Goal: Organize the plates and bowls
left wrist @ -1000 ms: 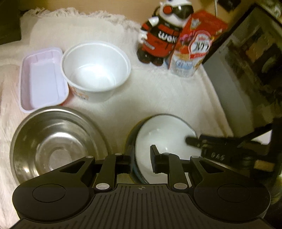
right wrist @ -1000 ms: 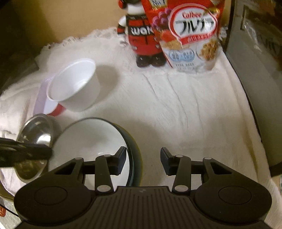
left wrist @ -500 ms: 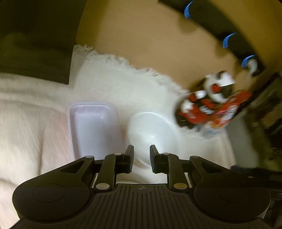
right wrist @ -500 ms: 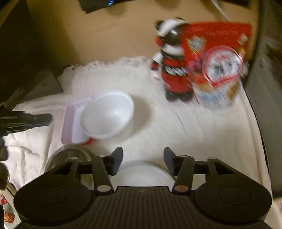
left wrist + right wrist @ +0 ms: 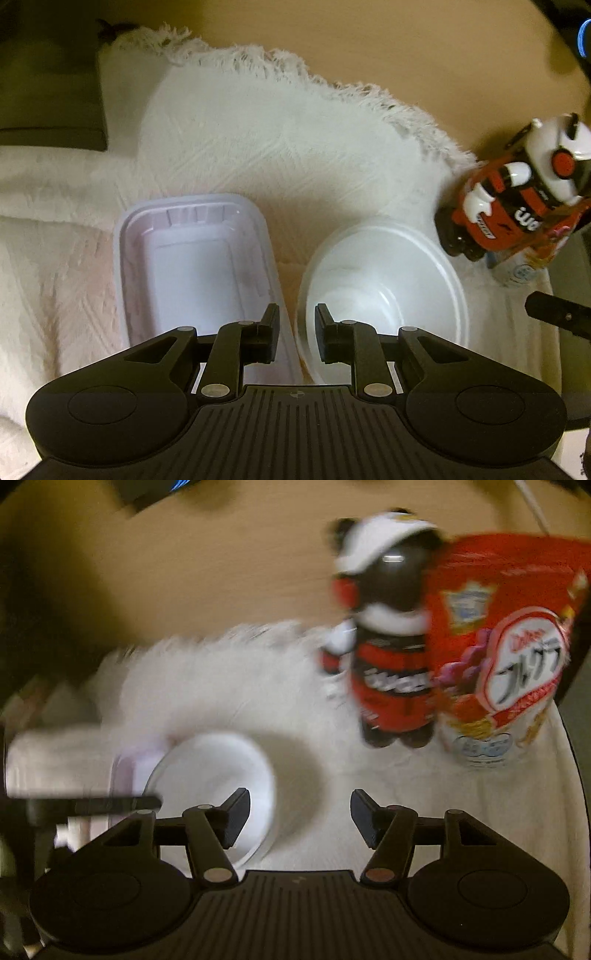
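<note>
Left tool (image 5: 294, 317): its jaws stand a narrow gap apart with nothing between them, poised above the strip of cloth that separates the lavender tray (image 5: 192, 258) from the white bowl (image 5: 384, 295). The near ends of both vessels are cut off behind the tool's body, so their full outlines cannot be confirmed in the left wrist view. The tray and the bowl sit just beside each other on the white fringed cloth (image 5: 280, 140); whether their rims touch cannot be told. Right tool (image 5: 300, 814): its jaws are well apart and have just been opening, with nothing between them; bare cloth lies under the gap, and its left finger (image 5: 236, 819) overlaps the bowl's right edge in the picture. The right wrist view is smeared by motion. There the white bowl (image 5: 210, 771) is legible, but the tray shows only as a pale lavender sliver (image 5: 123, 771) to the bowl's left, and a dark bar at the left edge, probably the other tool, is too blurred to identify with certainty. Farther back, the toy figure in red and black (image 5: 517, 195) stands at the right margin of the left wrist view, partly cropped, with a packet behind it almost wholly hidden. The right wrist view shows that figure (image 5: 388, 657) upright and the red cereal bag (image 5: 509, 646) just beside it, its print partly legible. Beyond the cloth's fringe lies the tan desk (image 5: 406, 40).
</note>
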The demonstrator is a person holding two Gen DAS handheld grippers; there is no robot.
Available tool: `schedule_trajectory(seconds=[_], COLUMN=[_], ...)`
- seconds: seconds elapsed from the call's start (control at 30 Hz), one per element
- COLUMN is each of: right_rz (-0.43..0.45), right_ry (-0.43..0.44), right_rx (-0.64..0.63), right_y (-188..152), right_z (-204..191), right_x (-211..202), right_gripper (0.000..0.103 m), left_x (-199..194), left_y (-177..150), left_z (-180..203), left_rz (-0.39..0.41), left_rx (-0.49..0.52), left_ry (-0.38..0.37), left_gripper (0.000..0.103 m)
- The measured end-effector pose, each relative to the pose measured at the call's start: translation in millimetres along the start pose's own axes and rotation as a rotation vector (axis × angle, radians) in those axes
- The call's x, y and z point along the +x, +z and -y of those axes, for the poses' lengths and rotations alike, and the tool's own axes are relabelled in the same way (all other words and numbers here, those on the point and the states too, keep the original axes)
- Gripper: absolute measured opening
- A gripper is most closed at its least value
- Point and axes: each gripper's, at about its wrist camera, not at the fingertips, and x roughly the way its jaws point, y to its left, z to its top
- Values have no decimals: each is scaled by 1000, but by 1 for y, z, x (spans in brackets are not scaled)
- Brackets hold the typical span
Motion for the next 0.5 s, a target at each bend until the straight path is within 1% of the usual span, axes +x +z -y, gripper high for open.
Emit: schedule_trajectory(seconds=[0.1,0.2,0.3,0.33,0.37,0.4,0.43,0.47,0.5], right_rz=[-63,-186,-253,-278,-299,-308,-310,-306,-299], right_ry=[25,102,153,158,159,135,108,89,80], right_rx=[36,87,131,137,135,119,104,95,90], right_y=[7,3,-1,-3,-6,-9,-12,-13,-15], right_z=[11,9,-1,-5,-11,-17,-22,-26,-28], right_x=[23,63,94,104,113,119,123,124,121], right_gripper=[61,60,55,50,47,46,42,38,36], left_x=[16,24,29,33,35,36,34,30,21], left_y=[5,5,5,3,2,-1,-3,-6,-9], left_z=[0,6,9,10,11,12,14,16,18], left_rz=[-30,-43,-59,-69,-71,-74,-74,-65,-38], left_rx=[-23,-10,9,19,26,36,45,55,71], left_ry=[-16,-19,-14,-3,-3,-2,4,17,17], left_gripper=[23,23,24,26,27,27,26,25,22])
